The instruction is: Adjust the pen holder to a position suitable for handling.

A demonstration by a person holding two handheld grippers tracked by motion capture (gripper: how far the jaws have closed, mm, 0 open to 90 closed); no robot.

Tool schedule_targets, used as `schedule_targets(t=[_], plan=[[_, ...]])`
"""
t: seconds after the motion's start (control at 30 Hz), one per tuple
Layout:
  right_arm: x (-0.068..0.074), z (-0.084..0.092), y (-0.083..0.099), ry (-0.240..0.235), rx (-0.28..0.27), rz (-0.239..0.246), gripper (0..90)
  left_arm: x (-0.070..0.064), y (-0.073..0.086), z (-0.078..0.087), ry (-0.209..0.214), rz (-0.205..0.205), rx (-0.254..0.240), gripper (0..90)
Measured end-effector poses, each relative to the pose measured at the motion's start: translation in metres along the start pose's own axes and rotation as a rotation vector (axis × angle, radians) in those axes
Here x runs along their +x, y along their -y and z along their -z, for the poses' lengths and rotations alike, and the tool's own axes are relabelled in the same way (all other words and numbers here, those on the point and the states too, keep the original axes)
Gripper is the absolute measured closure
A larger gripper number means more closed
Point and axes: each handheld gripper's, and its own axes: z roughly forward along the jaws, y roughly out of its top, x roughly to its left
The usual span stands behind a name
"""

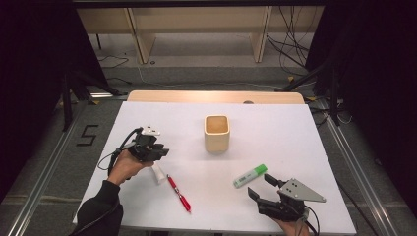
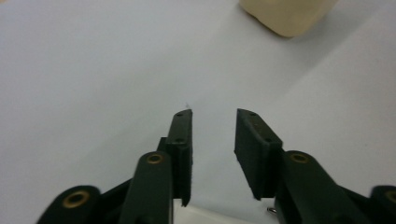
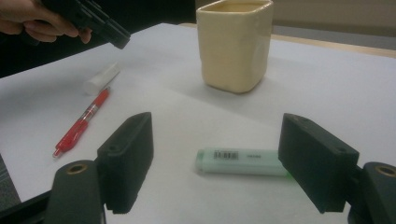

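Two hand-held grippers are hovering over a white table (image 1: 275, 132) set with a cup and small writing things.

The cream square cup (image 1: 217, 132) is standing upright at the middle of the table, well apart from both grippers. The right gripper (image 1: 259, 186) is sitting at the near right edge, released, its jaws spread wide and pointing at the green highlighter (image 1: 250, 175), which is lying flat just beyond them, untouched. The left gripper (image 1: 160, 151) is hanging at the near left, jaws partly drawn in with a clear gap and nothing between them. The red pen (image 1: 178, 193) is lying diagonally near it, and a small white tube (image 1: 158, 174), possibly glue, is resting just below that gripper, touching or almost touching the pen's far end.
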Motion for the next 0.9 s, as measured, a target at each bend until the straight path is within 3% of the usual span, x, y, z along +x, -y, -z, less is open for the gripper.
schedule_targets(t=[0.03,0.23,0.53,0.77,0.9], plan=[[0.0,0.0,0.0,0.0,0.001,0.0,27.4,0.0,0.001,-0.001,0.001,0.0,0.004,77.5],[0.0,0.0,0.0,0.0,0.0,0.0,27.4,0.002,0.005,-0.003,0.008,-0.004,0.032,88.0],[0.0,0.0,0.0,-0.001,0.001,0.0,27.4,0.005,0.009,0.002,0.001,-0.012,0.057,88.5],[0.0,0.0,0.0,-0.001,0.003,0.0,27.5,0.003,0.008,0.011,-0.013,0.063,0.1,71.1],[0.001,0.0,0.0,-0.001,0.003,0.004,27.5,0.0,0.007,0.012,-0.049,0.119,0.112,45.7]])
